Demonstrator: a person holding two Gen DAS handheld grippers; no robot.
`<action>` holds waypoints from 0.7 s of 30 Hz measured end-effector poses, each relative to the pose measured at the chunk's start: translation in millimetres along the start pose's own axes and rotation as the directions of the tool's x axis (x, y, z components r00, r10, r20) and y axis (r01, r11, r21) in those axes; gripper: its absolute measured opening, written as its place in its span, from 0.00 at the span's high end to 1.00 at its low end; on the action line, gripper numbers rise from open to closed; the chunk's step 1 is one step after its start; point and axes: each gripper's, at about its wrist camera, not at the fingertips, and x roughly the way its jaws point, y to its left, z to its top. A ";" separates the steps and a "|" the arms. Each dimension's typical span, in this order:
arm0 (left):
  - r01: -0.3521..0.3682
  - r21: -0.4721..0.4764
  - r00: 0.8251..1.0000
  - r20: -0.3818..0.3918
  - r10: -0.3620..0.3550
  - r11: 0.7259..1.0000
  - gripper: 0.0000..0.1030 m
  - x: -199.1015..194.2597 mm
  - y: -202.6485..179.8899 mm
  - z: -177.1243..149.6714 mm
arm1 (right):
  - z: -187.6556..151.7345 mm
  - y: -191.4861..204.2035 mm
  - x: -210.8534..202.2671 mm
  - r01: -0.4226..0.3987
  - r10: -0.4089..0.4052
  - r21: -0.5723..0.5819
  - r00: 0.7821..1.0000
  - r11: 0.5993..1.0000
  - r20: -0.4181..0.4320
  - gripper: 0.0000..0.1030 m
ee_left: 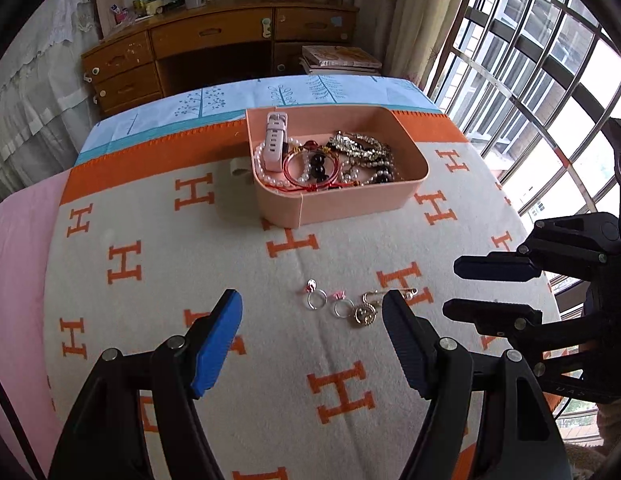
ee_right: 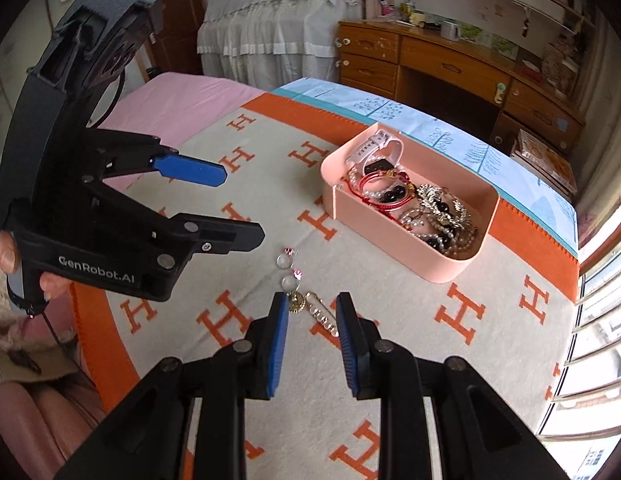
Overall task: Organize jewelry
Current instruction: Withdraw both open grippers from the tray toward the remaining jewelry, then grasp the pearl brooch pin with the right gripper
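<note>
A pink box (ee_left: pixel 342 204) (ee_right: pixel 394 236) on the blanket holds bracelets, bead strings and a white watch (ee_left: pixel 275 140). In front of it lie two silver rings with pink stones (ee_left: pixel 316 300) (ee_right: pixel 285 261) and a gold brooch pin (ee_left: pixel 366 314) (ee_right: pixel 316 312). My left gripper (ee_left: pixel 312 320) is open, hovering just short of the rings, which lie between its blue fingers. My right gripper (ee_right: pixel 312 314) is open and empty, its fingers either side of the brooch pin. Each gripper shows in the other's view: the right one (ee_left: pixel 454 290), the left one (ee_right: pixel 242 206).
A cream blanket with orange H letters (ee_left: pixel 190 264) covers the bed. A small cream loop (ee_left: pixel 238 168) lies left of the box. A wooden desk (ee_left: pixel 214 48) stands beyond the bed, books (ee_left: pixel 340 60) beside it. A barred window (ee_left: pixel 530 80) is at the right.
</note>
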 end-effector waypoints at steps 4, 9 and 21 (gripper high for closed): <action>-0.009 0.000 0.999 -0.038 0.009 1.000 0.31 17.8 -1.2 -20.8 | -8.8 2.5 19.1 -0.011 0.008 -0.059 0.999 0.998 -0.042 0.76; 0.015 -0.024 0.995 -0.096 -0.018 1.000 0.31 37.5 -0.8 -42.6 | -14.1 0.8 40.6 -0.010 0.003 -0.091 0.997 0.996 -0.083 0.76; 0.070 -0.027 0.992 -0.108 -0.072 0.997 0.31 51.5 -14.0 -51.5 | -15.3 -4.2 66.0 -0.031 0.017 -0.139 0.995 0.990 -0.102 0.76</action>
